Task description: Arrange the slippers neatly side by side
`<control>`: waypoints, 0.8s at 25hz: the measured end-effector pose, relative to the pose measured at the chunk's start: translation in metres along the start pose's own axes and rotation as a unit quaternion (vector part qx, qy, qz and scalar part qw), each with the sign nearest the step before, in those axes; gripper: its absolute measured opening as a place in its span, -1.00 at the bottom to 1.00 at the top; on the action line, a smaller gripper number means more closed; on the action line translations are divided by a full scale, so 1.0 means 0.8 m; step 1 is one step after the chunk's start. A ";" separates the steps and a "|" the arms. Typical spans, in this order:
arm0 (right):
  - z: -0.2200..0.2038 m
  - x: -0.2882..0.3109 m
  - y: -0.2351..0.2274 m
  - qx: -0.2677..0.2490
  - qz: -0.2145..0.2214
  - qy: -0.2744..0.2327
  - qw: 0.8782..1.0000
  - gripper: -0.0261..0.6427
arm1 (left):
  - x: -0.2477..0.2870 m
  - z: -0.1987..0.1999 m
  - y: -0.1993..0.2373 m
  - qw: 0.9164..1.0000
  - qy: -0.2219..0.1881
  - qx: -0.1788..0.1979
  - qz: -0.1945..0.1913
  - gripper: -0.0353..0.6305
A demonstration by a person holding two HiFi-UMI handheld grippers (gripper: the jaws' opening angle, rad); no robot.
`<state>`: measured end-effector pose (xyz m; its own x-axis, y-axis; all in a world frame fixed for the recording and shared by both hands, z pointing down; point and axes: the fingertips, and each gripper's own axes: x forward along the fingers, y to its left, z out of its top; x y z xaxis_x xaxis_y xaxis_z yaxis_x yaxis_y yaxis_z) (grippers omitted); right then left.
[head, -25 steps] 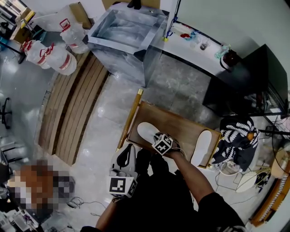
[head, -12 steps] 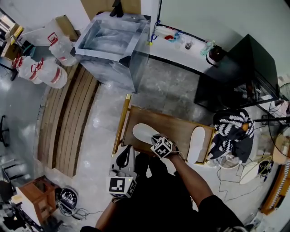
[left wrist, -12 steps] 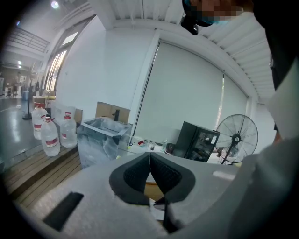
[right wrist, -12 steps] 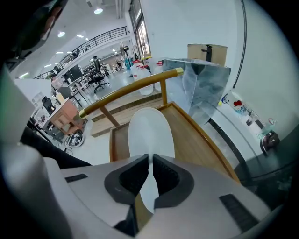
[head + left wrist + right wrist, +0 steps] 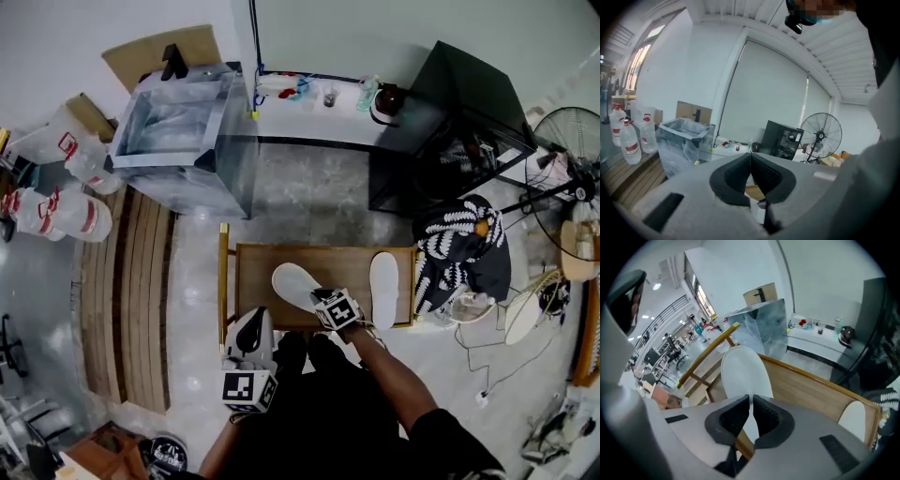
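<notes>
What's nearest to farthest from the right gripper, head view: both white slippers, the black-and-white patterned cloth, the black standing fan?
1. Left white slipper, between the right gripper's closing jaws.
2. Right white slipper, just right.
3. Black-and-white patterned cloth, farther right.
4. Black standing fan, far right.

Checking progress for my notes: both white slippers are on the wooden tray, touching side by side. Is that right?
No, they are not touching. Both are on the wooden tray, but the left slipper lies angled and apart from the right slipper, bare wood between them. The head view shows it.
</notes>
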<state>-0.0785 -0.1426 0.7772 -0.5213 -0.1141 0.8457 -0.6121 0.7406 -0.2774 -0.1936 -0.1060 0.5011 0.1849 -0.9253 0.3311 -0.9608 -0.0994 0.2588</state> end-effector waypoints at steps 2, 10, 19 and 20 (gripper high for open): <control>-0.002 -0.015 -0.019 0.043 -0.012 -0.016 0.999 -0.83 | 0.011 0.001 -0.011 1.000 0.003 0.006 -0.018 -0.84; -0.035 -0.059 -0.080 0.198 -0.047 -0.063 0.977 -0.83 | 0.050 0.002 -0.064 0.996 0.014 0.026 -0.080 -0.84; -0.091 -0.067 -0.118 0.350 -0.055 -0.081 0.932 -0.84 | 0.079 -0.008 -0.111 0.990 0.037 0.041 -0.129 -0.84; -0.097 -0.065 -0.121 0.362 -0.055 -0.080 0.927 -0.84 | 0.080 -0.010 -0.113 0.990 0.040 0.043 -0.131 -0.84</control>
<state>0.0538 -0.1566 0.7956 -0.4788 -0.3028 0.8240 -0.8749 0.0864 -0.4766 -0.0934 -0.1534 0.5067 0.4428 -0.8316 0.3352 -0.8909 -0.3661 0.2687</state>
